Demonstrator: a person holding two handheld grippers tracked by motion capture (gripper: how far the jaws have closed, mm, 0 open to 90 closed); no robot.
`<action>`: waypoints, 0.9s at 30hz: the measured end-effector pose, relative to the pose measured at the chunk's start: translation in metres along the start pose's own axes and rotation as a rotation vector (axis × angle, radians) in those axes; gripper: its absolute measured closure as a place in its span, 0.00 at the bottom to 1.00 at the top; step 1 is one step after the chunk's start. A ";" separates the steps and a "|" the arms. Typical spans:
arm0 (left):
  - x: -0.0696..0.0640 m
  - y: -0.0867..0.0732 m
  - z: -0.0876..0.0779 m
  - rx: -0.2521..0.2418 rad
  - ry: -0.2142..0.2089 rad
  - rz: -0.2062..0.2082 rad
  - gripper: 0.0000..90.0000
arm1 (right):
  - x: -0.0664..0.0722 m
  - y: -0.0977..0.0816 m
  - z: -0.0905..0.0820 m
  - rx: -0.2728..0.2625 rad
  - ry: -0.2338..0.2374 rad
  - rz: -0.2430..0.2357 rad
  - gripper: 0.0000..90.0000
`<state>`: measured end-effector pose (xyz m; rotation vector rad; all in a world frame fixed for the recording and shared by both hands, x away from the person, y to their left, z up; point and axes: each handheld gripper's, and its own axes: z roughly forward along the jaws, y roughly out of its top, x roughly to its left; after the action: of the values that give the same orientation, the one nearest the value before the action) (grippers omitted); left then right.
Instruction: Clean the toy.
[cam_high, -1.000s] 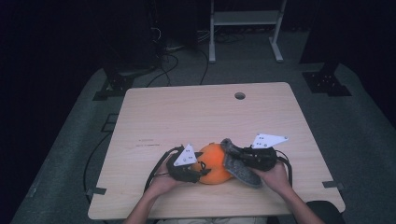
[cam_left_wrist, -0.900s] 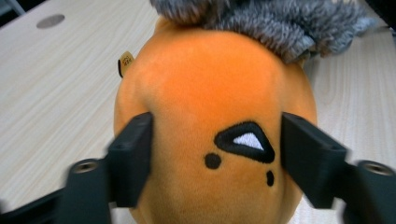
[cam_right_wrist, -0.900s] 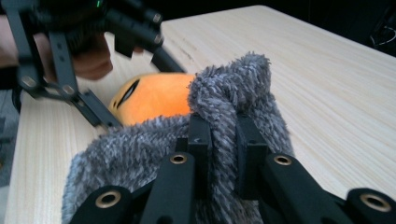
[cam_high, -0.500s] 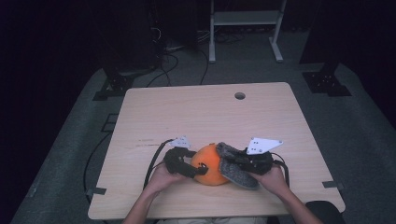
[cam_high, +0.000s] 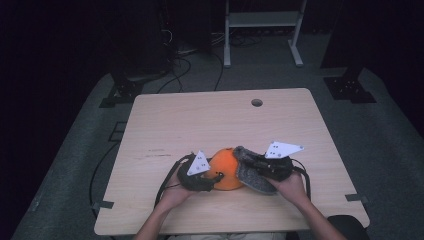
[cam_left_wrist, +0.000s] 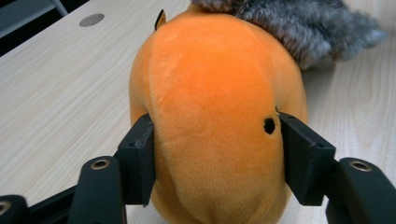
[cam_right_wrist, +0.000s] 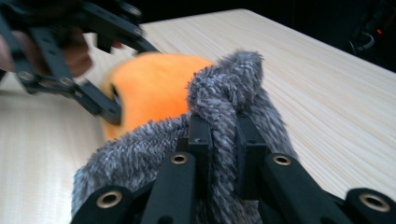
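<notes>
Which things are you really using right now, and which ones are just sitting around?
In use:
orange plush toy, squeezed by the left gripper
grey furry piece, pinched by the right gripper

Just around:
table
white frame
floor cables

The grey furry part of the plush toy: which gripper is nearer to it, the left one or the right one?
Right. The right gripper is shut on the grey furry part, pinching a fold of it. The left gripper clamps the orange body at its other end, apart from the fur.
</notes>
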<state>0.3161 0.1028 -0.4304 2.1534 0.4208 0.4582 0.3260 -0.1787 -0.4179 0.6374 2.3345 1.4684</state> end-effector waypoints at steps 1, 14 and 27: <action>0.000 0.000 0.001 0.004 -0.003 -0.009 0.39 | 0.004 0.001 0.001 -0.011 0.017 -0.008 0.88; 0.001 0.001 0.001 -0.009 -0.024 -0.053 0.40 | 0.022 0.010 0.007 -0.021 0.055 -0.070 0.88; 0.023 -0.006 0.005 -0.046 -0.190 -0.351 0.14 | 0.002 -0.004 -0.006 0.034 0.038 -0.008 0.88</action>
<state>0.3383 0.1134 -0.4346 2.0019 0.6582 0.0651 0.3204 -0.1832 -0.4192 0.6140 2.3925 1.4528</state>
